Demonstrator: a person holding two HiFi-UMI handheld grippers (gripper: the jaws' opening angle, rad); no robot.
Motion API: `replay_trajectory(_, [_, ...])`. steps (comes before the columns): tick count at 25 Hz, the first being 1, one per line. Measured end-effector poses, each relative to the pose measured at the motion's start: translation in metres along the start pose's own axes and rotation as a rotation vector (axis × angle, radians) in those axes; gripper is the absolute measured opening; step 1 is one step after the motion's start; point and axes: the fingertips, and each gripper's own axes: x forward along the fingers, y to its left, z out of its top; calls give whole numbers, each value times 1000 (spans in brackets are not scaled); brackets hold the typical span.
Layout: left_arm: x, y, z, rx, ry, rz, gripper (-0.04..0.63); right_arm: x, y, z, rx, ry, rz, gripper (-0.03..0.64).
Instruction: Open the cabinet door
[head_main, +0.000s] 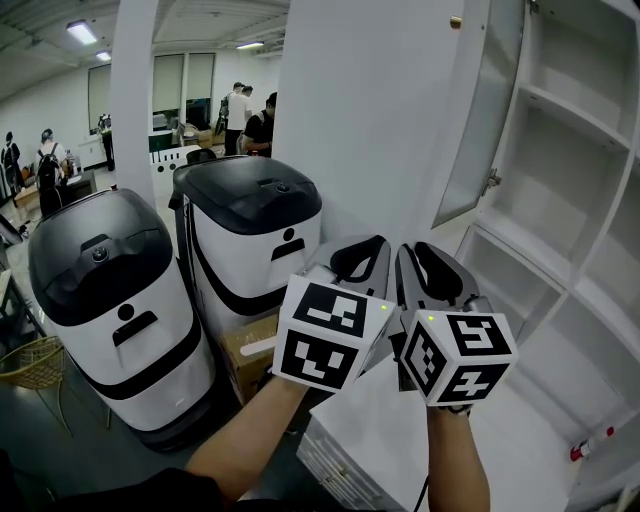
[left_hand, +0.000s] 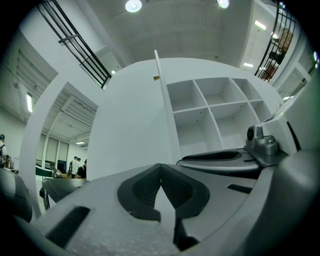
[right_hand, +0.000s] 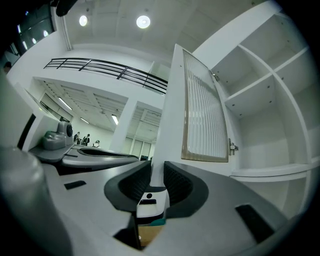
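The plain white cabinet door (head_main: 370, 130), with a small brass knob (head_main: 455, 22) near its upper free corner, is standing swung out from the tall white shelf cabinet (head_main: 600, 130) on the right. Just behind it, a second door with a ribbed glass panel in a pale frame (head_main: 480, 120) is also standing open, hanging on metal hinges from a cabinet upright. The cabinet's square compartments are showing only bare white walls and shelves. Low at its right side, a white marker pen with a red cap (head_main: 590, 443) is lying on a white ledge.

Both tongs are being held side by side, almost touching, over a flat white slab (head_main: 380, 450) and pointing toward the doors. The left gripper (head_main: 365, 250) is keeping its dark pads pressed together at the tips, with nothing between them. The right gripper (head_main: 425, 252) is holding its pads a narrow gap apart and gripping nothing. Through that gap, the white door's lower part and one bin are showing.

To the left, two rounded white bins with black domed lids (head_main: 110, 300) (head_main: 255, 230) are standing close together. Their lids are down, so their contents are hidden. A brown cardboard box (head_main: 250, 355) is sitting low between them, and what it holds cannot be made out. People (head_main: 240, 115) are standing far back in the hall.
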Motion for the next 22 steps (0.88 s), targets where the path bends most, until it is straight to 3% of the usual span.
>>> replay_trajectory(11, [-8, 24, -6, -16, -5, 12, 14, 20, 6, -2, -6, 11, -14, 86])
replay_trajectory(22, [-8, 6, -18, -59, 13, -81, 14, 16, 7, -4, 24, 32, -24, 87])
